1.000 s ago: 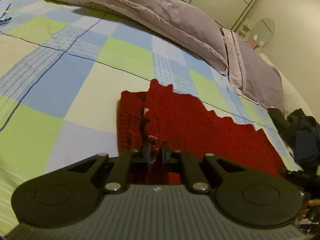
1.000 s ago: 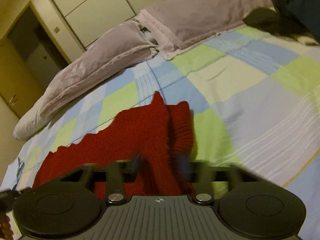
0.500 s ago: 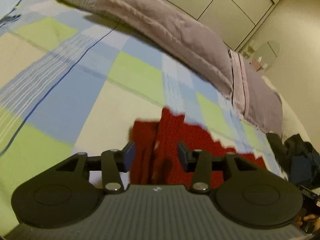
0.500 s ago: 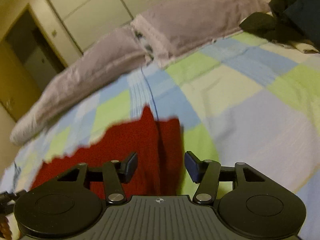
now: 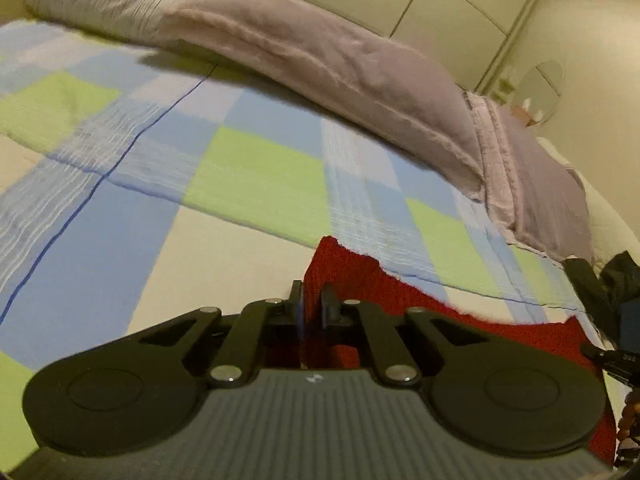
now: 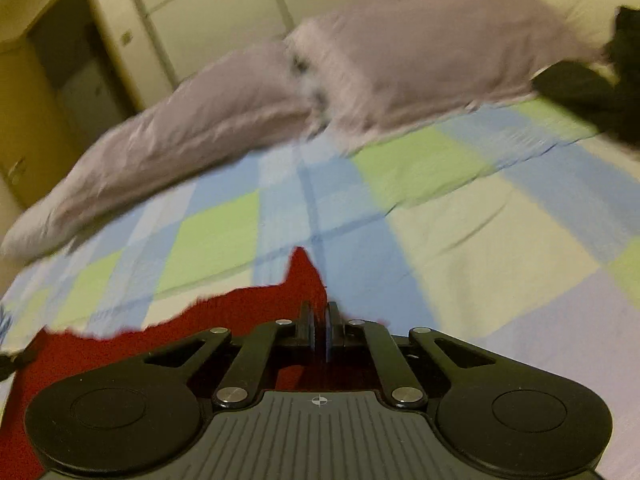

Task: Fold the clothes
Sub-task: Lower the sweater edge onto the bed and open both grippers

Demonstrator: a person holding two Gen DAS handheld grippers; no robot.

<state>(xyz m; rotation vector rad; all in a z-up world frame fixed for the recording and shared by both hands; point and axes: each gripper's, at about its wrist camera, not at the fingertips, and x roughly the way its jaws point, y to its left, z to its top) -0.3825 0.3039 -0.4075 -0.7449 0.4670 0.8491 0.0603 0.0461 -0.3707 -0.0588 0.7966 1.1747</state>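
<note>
My left tool (image 5: 312, 304) and right tool (image 6: 319, 322) each pinch an edge of the red knit garment (image 5: 400, 292), which spans between them over the bed (image 5: 240, 184). It seems soft, stretchy and droopy; corners suit gripping.

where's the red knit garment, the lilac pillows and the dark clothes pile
red knit garment (image 5: 360, 276), left wrist view, raised corner
long lilac pillows (image 5: 340, 76), left wrist view, middle
dark clothes pile (image 6: 580, 88), right wrist view, lower fold

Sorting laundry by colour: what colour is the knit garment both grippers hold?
Red; the knit garment shows best in the left wrist view.
</note>
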